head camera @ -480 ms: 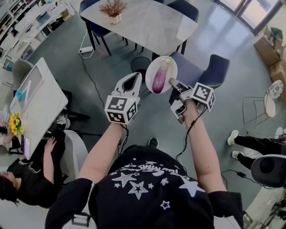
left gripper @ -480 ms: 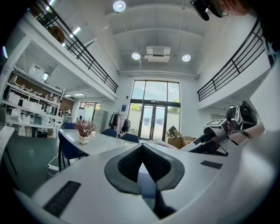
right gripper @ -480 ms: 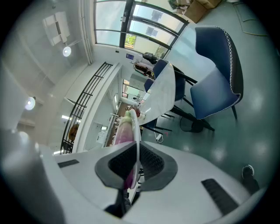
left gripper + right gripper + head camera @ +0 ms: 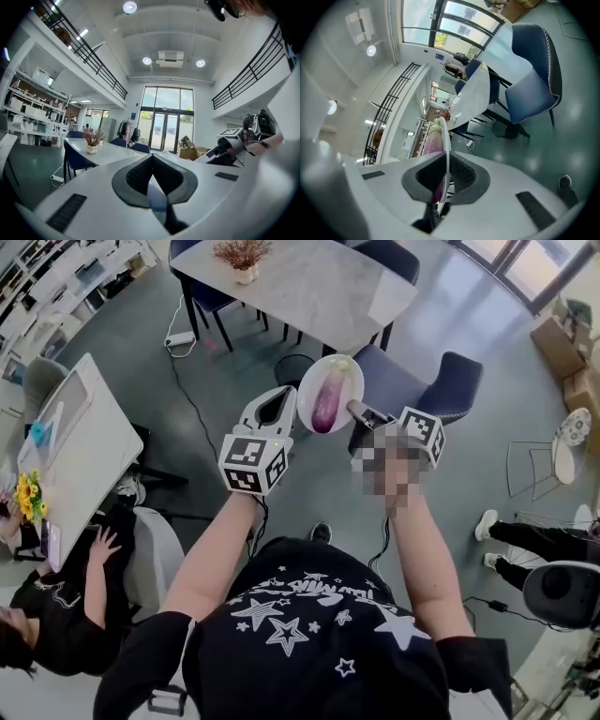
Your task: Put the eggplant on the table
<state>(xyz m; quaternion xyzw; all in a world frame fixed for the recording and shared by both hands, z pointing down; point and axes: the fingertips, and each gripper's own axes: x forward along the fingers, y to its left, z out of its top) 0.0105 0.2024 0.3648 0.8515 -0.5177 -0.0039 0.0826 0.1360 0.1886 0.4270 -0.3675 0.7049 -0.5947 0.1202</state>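
A purple eggplant (image 4: 325, 400) lies on a white plate (image 4: 343, 373) that is held in the air above the floor. My right gripper (image 4: 355, 410) is shut on the plate's near rim. In the right gripper view the plate (image 4: 446, 140) stands edge-on between the jaws, with the eggplant (image 4: 432, 137) to its left. My left gripper (image 4: 282, 396) hangs just left of the plate, shut and empty; in its own view the left gripper (image 4: 151, 161) has its pads together. The grey marble table (image 4: 309, 292) lies ahead, beyond the plate.
A vase of dried flowers (image 4: 242, 259) stands on the table's far left. Dark blue chairs (image 4: 441, 390) stand at the table's near side, and a round black bin (image 4: 295, 369) stands below it. A white desk (image 4: 84, 456) and a seated person (image 4: 52, 624) are at the left. Another person's legs (image 4: 525, 540) are at the right.
Both grippers and the plate with the eggplant have shifted slightly up and left, toward the marble table. The grips are unchanged.
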